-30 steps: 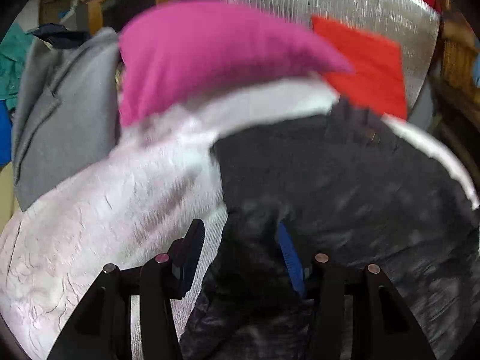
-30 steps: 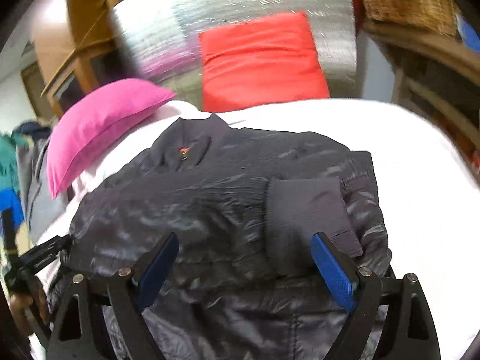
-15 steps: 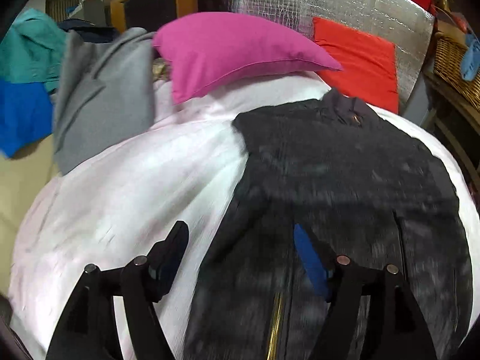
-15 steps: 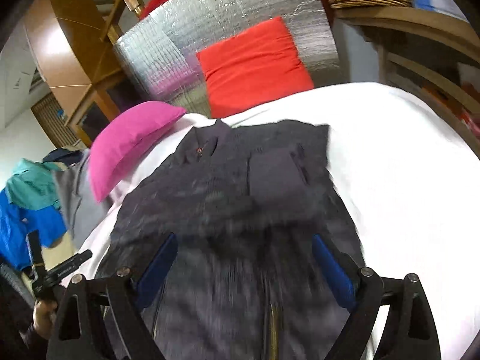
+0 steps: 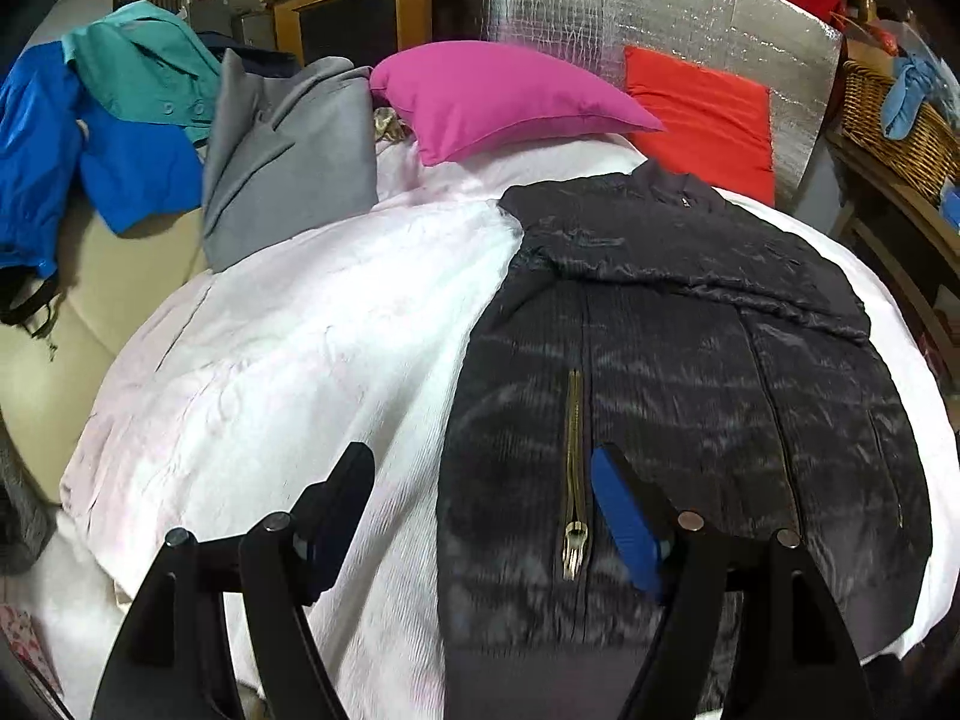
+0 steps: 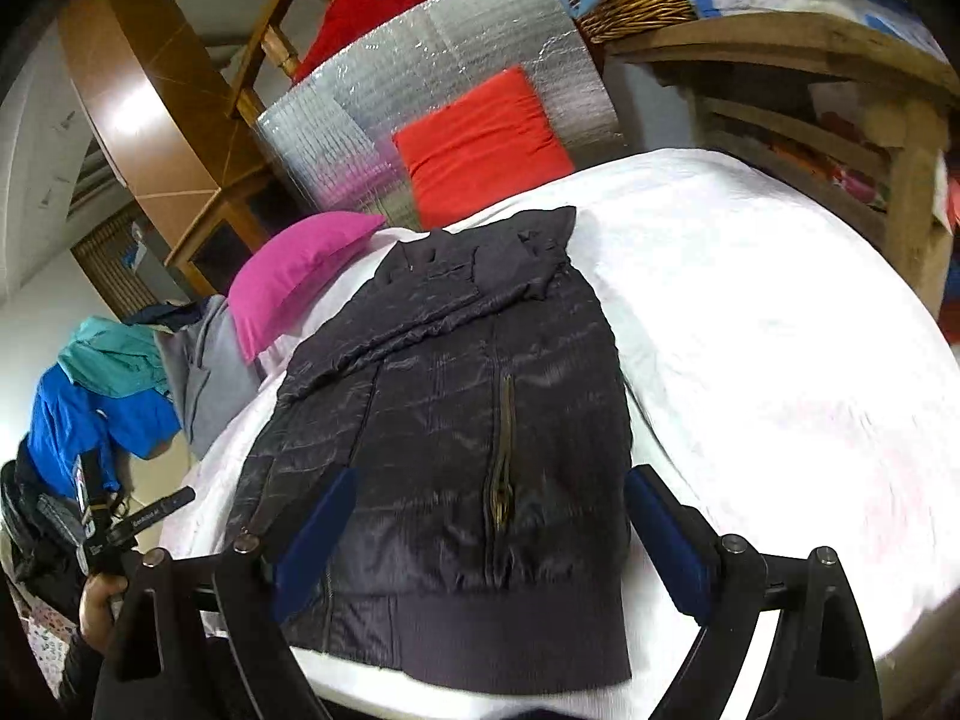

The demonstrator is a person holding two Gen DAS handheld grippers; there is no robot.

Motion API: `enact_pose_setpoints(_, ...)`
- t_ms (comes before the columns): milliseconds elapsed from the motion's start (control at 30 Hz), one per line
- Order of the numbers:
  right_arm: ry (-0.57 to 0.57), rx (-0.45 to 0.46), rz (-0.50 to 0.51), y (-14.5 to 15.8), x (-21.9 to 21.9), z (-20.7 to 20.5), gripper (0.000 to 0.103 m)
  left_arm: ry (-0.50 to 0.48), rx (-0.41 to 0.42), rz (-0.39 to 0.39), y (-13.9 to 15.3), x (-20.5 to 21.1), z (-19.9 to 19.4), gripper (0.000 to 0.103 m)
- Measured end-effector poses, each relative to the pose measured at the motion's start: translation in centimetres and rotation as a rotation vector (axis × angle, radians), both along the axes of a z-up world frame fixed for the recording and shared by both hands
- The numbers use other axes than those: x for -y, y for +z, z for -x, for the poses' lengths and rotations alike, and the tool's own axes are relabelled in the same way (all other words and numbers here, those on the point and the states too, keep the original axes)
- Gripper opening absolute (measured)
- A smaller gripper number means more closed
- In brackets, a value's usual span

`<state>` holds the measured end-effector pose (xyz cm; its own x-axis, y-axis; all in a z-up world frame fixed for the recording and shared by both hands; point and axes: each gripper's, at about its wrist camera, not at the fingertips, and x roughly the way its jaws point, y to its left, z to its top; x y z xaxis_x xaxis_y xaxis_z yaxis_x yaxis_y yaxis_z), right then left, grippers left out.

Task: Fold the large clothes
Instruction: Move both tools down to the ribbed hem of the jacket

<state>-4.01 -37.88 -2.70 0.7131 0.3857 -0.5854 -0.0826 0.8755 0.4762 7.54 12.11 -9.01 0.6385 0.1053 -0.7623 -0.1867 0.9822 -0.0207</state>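
A dark quilted jacket [image 5: 690,360] lies flat on the white bedsheet [image 5: 300,330], collar away from me, both sleeves folded across its chest. Its brass zip [image 5: 575,468] runs up from the ribbed hem. My left gripper [image 5: 477,462] hovers open above the jacket's left edge near the hem; its fingers grip nothing. In the right wrist view the same jacket [image 6: 432,420] fills the middle, and my right gripper [image 6: 492,480] hangs wide open over the hem without touching it. A hand holding the left gripper's handle [image 6: 120,528] shows at the lower left.
A pink pillow [image 5: 504,96] and a red cushion [image 5: 702,114] lean at the head of the bed. A grey coat [image 5: 288,150] and blue and teal garments [image 5: 120,120] are piled to the left. A wooden shelf [image 6: 840,90] with a wicker basket [image 5: 900,120] stands to the right.
Both grippers have drawn back from the jacket's chest toward its hem. The left gripper, which had dark fabric between its fingers, has opened wider and let go.
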Motion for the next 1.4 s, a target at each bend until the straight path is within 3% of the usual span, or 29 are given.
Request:
enact_pose_setpoints(200,-0.051,-0.004,-0.045,-0.8,1.1,2.1,0.093,0.009,0.013,-0.010,-0.4,-0.1,2.8,0.076)
enact_pose_setpoints(367,-0.114,-0.029,-0.074,-1.6,1.4,3.4,0.093,0.026,0.081,0.023,-1.7,-1.1,6.1,0.076)
enact_pose_setpoints(500,-0.139,0.010,-0.105,-1.6,1.6,5.2,0.093,0.058,0.052,0.078,-3.0,-1.9,7.1,0.076)
enact_pose_setpoints(733,-0.147,-0.021,-0.117,-2.9,2.0,5.4,0.093,0.095,0.040,0.090,-3.9,-3.0,8.0,0.076)
enact_pose_setpoints(1033,-0.148,-0.048,-0.113,-4.1,2.2,5.1,0.093,0.107,-0.006,0.072,-4.7,-3.5,8.0,0.076)
enact_pose_setpoints(1400,-0.146,-0.106,-0.121,-6.6,2.7,4.2,0.093,0.128,-0.076,-0.003,-5.9,-3.7,7.6,0.076)
